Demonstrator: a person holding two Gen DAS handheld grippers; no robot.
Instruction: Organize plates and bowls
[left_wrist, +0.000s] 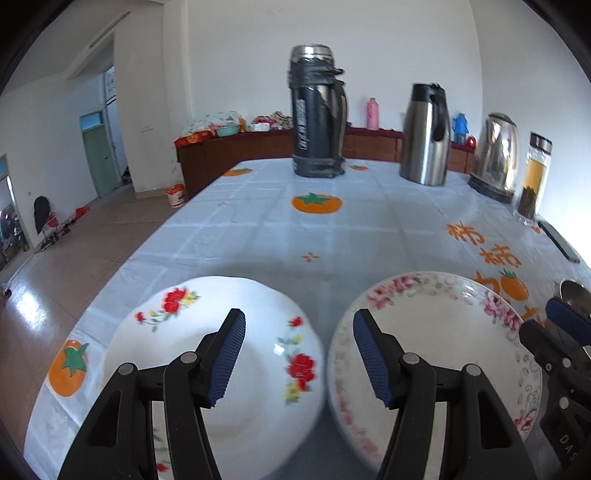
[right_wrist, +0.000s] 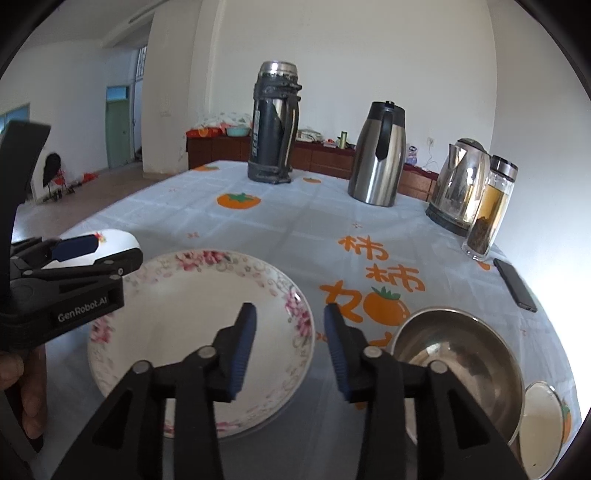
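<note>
Left wrist view: the left gripper (left_wrist: 299, 354) hovers with its fingers spread wide and empty above the near edge of the table (left_wrist: 258, 229), which carries a pale checked cloth printed with orange persimmons and orange characters. Below it, the red-flower plate (left_wrist: 221, 354) and the pink-rimmed plate (left_wrist: 436, 354) lie side by side, their rims nearly touching. Right wrist view: the right gripper (right_wrist: 290, 350) is also open at a moderate width and holds nothing; its fingers sit over the gap between the pink-rimmed plate and the steel bowl (right_wrist: 461, 365). A small white dish (right_wrist: 543, 421) lies just beside the bowl, toward the near right corner. Along the far edge stand a dark thermos (left_wrist: 317, 110) and a steel carafe (left_wrist: 424, 136); along the right edge stand an electric kettle (left_wrist: 495, 155), a glass tea bottle (left_wrist: 535, 173) and a dark phone (right_wrist: 515, 284). Beyond the table are white walls, a brown cabinet (left_wrist: 236, 155) loaded with clutter, a tiled floor and a green door (left_wrist: 98, 158).
</note>
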